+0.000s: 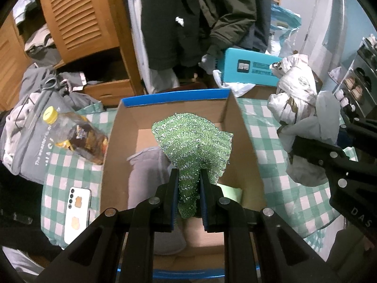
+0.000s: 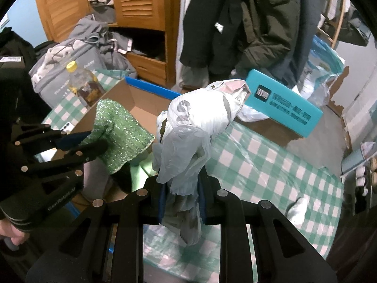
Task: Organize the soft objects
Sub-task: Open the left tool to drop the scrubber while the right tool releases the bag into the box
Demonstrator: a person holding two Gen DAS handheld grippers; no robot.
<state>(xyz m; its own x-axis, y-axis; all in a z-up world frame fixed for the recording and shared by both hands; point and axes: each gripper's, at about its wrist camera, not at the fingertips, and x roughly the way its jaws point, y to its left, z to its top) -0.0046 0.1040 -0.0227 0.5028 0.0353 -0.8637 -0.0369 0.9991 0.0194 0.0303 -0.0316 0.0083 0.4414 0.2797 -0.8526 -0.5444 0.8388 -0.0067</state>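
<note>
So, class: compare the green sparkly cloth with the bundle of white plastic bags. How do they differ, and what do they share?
The green sparkly cloth is a glittery mesh; the bundle of white plastic bags is smooth, crinkled film with dark print.
The cloth hangs over the open cardboard box; the bundle hangs over the checked tablecloth.
The cloth is in the left claw; the bundle is in the right claw.
Both are soft, limp and pinched at one end.
</note>
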